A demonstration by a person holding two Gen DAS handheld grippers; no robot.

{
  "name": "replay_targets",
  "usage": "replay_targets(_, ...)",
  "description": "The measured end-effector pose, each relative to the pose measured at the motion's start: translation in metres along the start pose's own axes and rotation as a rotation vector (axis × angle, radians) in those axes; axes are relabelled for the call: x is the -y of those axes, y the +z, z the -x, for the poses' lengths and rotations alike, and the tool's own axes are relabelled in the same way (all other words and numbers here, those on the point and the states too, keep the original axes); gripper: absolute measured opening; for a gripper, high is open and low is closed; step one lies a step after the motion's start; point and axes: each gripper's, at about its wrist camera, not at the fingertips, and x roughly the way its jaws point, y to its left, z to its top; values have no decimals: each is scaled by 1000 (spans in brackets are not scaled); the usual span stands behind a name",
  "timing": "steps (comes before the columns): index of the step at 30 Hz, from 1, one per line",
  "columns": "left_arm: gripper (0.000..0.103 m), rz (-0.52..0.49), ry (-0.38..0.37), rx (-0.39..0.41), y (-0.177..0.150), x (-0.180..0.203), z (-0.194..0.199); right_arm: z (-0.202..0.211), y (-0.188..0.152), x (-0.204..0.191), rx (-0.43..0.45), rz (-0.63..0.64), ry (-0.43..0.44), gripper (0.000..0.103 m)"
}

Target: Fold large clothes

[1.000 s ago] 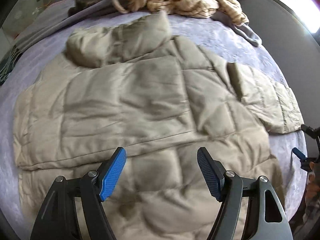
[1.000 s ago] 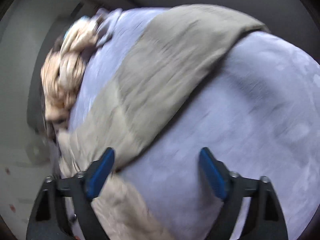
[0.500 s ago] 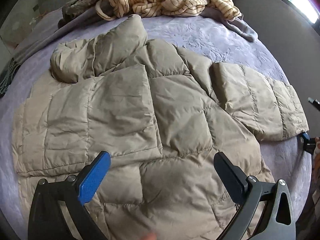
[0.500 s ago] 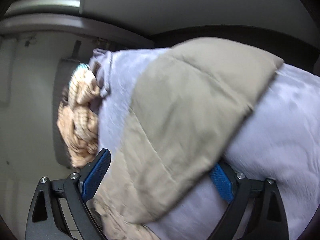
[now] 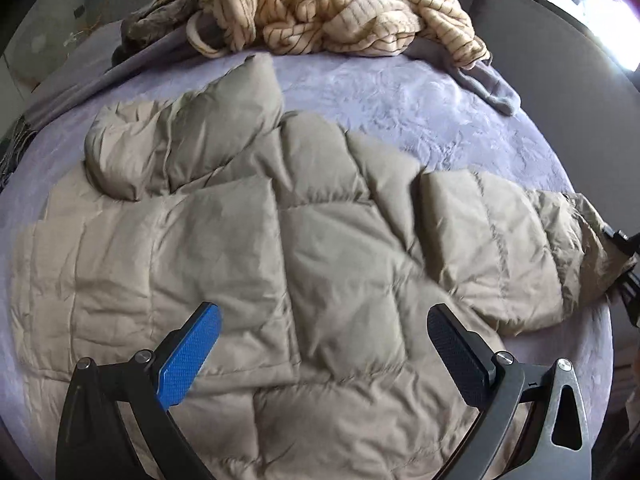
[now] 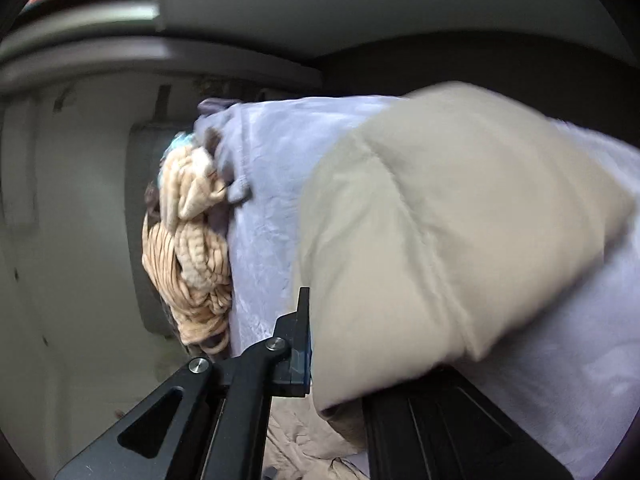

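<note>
A beige quilted puffer jacket [image 5: 280,260] lies spread flat on a lavender bed cover [image 5: 400,92], its hood at the far left and one sleeve [image 5: 500,248] stretched to the right. My left gripper [image 5: 324,344] hovers open and empty over the jacket's lower body. My right gripper [image 6: 340,340] is shut on the cuff end of the sleeve [image 6: 440,240], which fills the space between its jaws. The right gripper also shows at the right edge of the left wrist view [image 5: 624,256], at the sleeve's tip.
A heap of cream striped knitwear [image 5: 340,4] and a brown garment [image 5: 160,20] lie at the far end of the bed. A grey cloth [image 5: 492,84] trails at the far right. A grey padded wall [image 5: 580,80] rises beyond the bed's right side.
The right gripper closed in on the sleeve end and shut on it. The left gripper opened wider and drew back slightly over the jacket.
</note>
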Motion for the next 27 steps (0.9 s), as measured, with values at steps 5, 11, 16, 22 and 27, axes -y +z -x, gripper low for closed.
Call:
replay_targets(5,103,23,-5,-12,-3,-13,3,-2,-23,-76,-21,286,-2,4)
replay_targets(11,103,46,35,11,-6,-66,19,-34,-105,-180,-77,663,5,4)
replay_targets(16,103,118,81,33,-15,-133,32,-85,-214,-234,-169,998,-31,4)
replay_targets(22,103,202,140,28,-35,-205,40,-160,-338,-214,-359,1195,-118,4)
replay_targets(27,103,241,150,12,-46,-234,35,-202,-377,-167,-476,1158,-246,4)
